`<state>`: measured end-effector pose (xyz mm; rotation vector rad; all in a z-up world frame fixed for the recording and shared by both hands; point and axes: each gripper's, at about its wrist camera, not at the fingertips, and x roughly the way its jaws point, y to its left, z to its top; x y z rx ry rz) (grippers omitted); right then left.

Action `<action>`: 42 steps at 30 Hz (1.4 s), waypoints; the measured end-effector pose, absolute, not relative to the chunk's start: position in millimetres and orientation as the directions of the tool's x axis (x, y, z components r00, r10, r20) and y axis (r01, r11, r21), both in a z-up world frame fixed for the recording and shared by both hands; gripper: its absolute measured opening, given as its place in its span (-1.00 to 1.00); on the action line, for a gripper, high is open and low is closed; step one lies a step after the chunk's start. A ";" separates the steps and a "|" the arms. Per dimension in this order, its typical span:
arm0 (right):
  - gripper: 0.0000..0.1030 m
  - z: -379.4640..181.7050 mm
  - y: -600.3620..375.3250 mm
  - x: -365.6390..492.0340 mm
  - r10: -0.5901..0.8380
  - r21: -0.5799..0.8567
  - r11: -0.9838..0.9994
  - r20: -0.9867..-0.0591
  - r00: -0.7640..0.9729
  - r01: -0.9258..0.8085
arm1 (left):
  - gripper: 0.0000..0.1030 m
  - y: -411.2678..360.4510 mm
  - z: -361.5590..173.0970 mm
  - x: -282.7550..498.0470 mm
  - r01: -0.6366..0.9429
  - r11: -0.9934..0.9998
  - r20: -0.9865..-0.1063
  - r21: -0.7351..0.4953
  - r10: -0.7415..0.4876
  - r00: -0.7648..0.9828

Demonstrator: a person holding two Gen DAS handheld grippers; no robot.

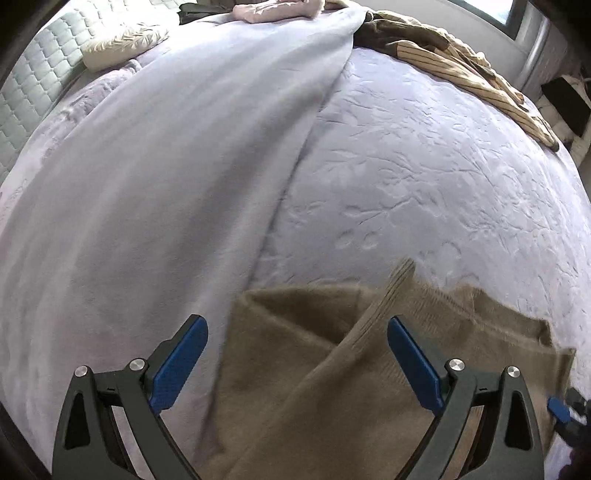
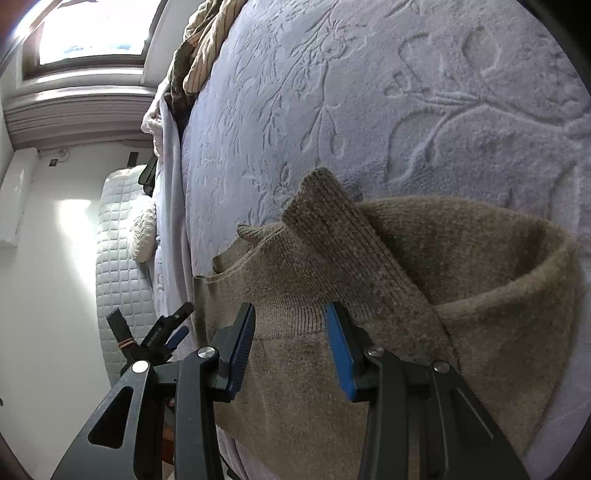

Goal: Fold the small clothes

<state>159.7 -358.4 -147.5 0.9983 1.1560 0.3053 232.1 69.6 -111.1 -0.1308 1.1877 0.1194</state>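
**Brown sweater on the bed, both claws open above it**

Brown and fuzzy, the knit sweater (image 1: pixel 295 369) lies on the lavender bedspread (image 1: pixel 424 166), partly folded, with one ribbed sleeve (image 2: pixel 332 236) laid across its body.

The left claw (image 1: pixel 297 354) points forward over the near edge of the sweater. Its two blue fingers (image 1: pixel 181 362) stand wide apart and hold nothing. It seems to hang just above the cloth.

The right claw (image 2: pixel 290 339) is tipped on its side and reaches over the sweater near the sleeve. Its fingers are partly open, with the knit showing in the gap. It does not pinch the cloth.

A smooth pale blue blanket (image 1: pixel 184 166) lies beside the sweater. Far back on the bed sit a striped tan garment (image 1: pixel 472 77), a folded pink piece (image 1: pixel 277 9) and a cream pillow (image 1: pixel 122 44).
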 end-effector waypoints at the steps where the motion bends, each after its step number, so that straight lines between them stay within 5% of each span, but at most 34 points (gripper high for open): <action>1: -0.10 -143.8 -358.7 155.6 0.659 0.782 0.561 -0.621 0.425 0.272 | 0.90 73.4 -107.1 222.7 -0.139 0.989 -0.933 -0.045 0.008 0.359; 6: 0.17 -126.3 -351.6 131.2 0.654 0.778 0.572 -0.624 0.427 0.259 | 0.90 86.0 -96.5 169.5 -0.045 0.997 -0.948 -0.066 -0.048 0.314; 19: 0.29 -175.1 -199.7 0.9 0.805 0.848 0.404 -0.508 0.306 0.343 | 0.80 122.7 -121.5 92.0 0.106 0.941 -0.925 -0.321 -0.336 0.177; 21: 0.29 -186.7 -183.9 -5.2 0.791 0.845 0.389 -0.511 0.337 0.368 | 0.61 121.9 -125.4 93.2 0.145 0.929 -0.919 -0.341 -0.362 0.158; 27: 0.28 -201.7 -166.9 -6.4 0.717 0.850 0.287 -0.496 0.489 0.442 | -0.73 125.6 -140.8 97.2 0.229 0.889 -0.905 -0.396 -0.420 0.065; 28: 0.20 -204.8 -165.4 -1.2 0.717 0.849 0.266 -0.491 0.495 0.457 | -0.78 126.2 -138.9 98.0 0.243 0.879 -0.898 -0.410 -0.435 0.061; 30: -0.83 -205.0 -164.5 8.2 0.716 0.843 0.263 -0.497 0.491 0.470 | -0.78 128.2 -123.5 93.7 0.307 0.869 -0.897 -0.388 -0.433 0.089; 38: -0.84 -191.3 -155.6 7.5 0.657 0.748 0.496 -0.655 0.373 0.440 | -0.78 136.2 -152.1 64.0 0.366 0.885 -0.942 -0.289 -0.330 0.055; 42: -0.75 -196.0 -154.0 4.7 0.671 0.766 0.447 -0.629 0.394 0.461 | -0.78 155.1 -133.6 57.8 0.276 0.921 -0.935 -0.273 -0.322 0.149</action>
